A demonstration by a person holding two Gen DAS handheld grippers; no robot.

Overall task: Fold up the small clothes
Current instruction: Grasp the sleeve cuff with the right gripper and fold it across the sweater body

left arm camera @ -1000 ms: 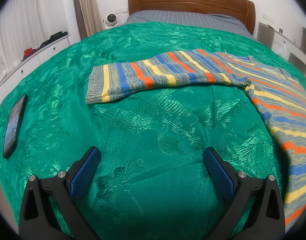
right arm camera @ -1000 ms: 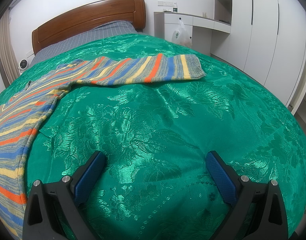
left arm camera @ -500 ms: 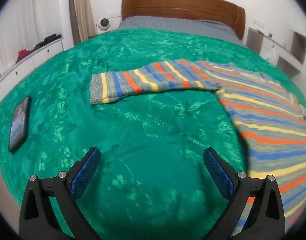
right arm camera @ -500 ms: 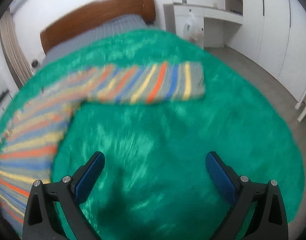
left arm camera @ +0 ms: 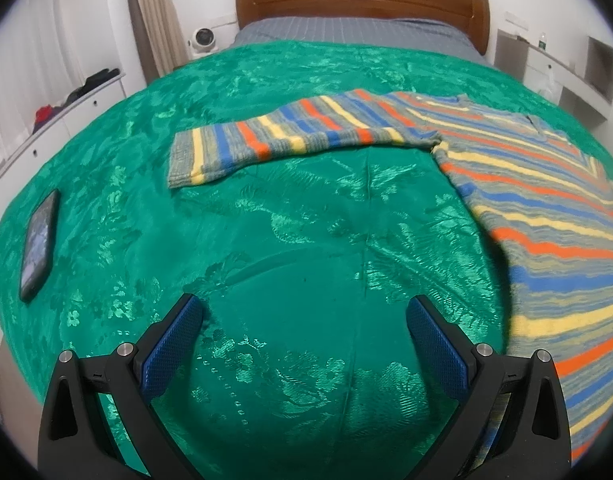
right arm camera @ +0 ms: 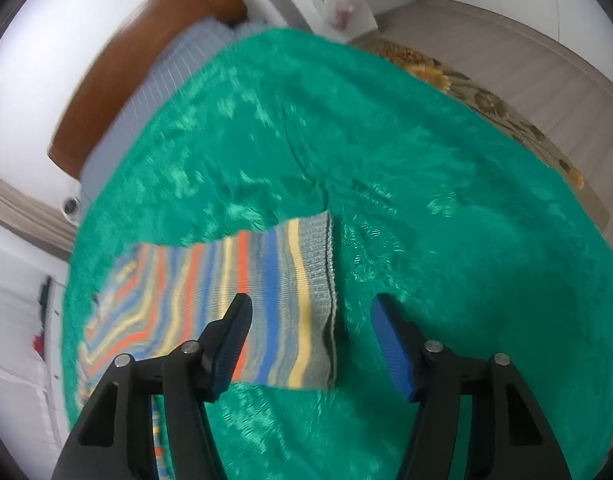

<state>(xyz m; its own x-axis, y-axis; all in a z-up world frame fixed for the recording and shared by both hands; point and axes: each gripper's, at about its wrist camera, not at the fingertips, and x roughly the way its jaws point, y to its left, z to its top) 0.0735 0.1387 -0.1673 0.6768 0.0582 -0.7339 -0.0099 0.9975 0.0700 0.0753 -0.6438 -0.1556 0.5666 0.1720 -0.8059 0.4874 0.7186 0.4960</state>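
The striped sweater (left arm camera: pixel 518 184) lies flat on the green bedspread (left arm camera: pixel 290 240). The right gripper (right arm camera: pixel 310 336) has swung over the sleeve cuff (right arm camera: pixel 320 280), jaws just narrowing but gripping nothing, likely starting the sleeve fold. The left gripper (left arm camera: pixel 306 344) hovers spread wide
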